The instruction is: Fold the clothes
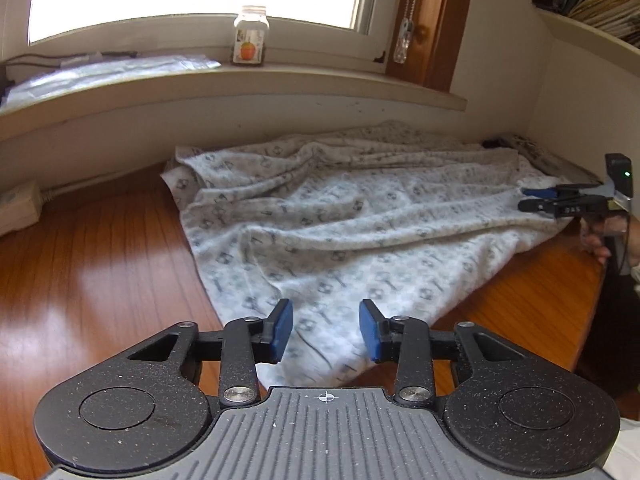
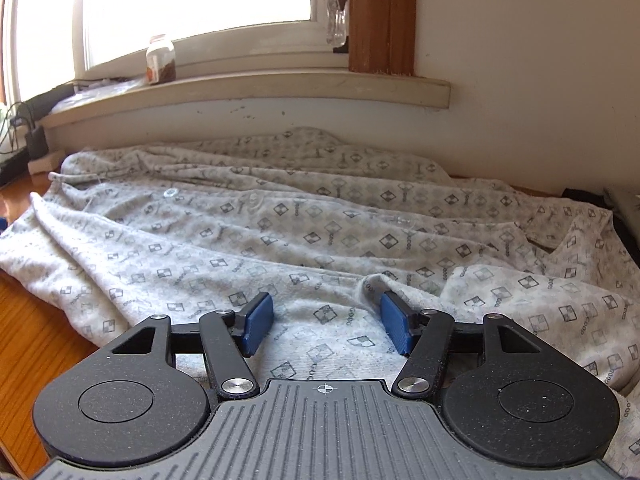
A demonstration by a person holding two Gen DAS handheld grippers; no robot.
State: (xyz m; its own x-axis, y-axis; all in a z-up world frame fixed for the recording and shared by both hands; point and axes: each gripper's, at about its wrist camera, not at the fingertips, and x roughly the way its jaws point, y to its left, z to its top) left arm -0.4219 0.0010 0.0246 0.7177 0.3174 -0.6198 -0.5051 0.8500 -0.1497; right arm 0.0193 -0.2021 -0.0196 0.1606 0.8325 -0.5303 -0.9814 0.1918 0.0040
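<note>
- Nearest the lens, the left claw (image 1: 326, 330) is hovering with its blue pads apart over the near corner of the garment (image 1: 340, 232), nothing pinched between them.
- The right claw (image 2: 324, 326) is sitting low over the cloth with its pads standing wider apart; a small ridge of fabric is rising just beside the right-hand pad, but the pads are not pressing on it, so it is holding nothing.
- The garment, a pale printed shirt or pyjama top with clear buttons (image 2: 173, 192) down its front, is lying rumpled across the wooden table (image 1: 92, 264), its far edge running up against the wall below the windowsill (image 1: 248, 80).
- From the left view the right claw is showing at the far right edge of the cloth, with a hand (image 1: 600, 240) gripping its handle just below.
- A jar (image 1: 250, 36) is standing on the sill, well apart from the work.
- The step in hand looks like taking fresh hold of the two ends to flatten or fold. To do it well, each claw should be sinking until one pad slides under a single layer at the hem, then closing squarely.
- Both ends should be lifting together and pulling lightly apart, so the wrinkles are drawing out before the fold.
- Catching two layers at once would be dragging the whole heap.
</note>
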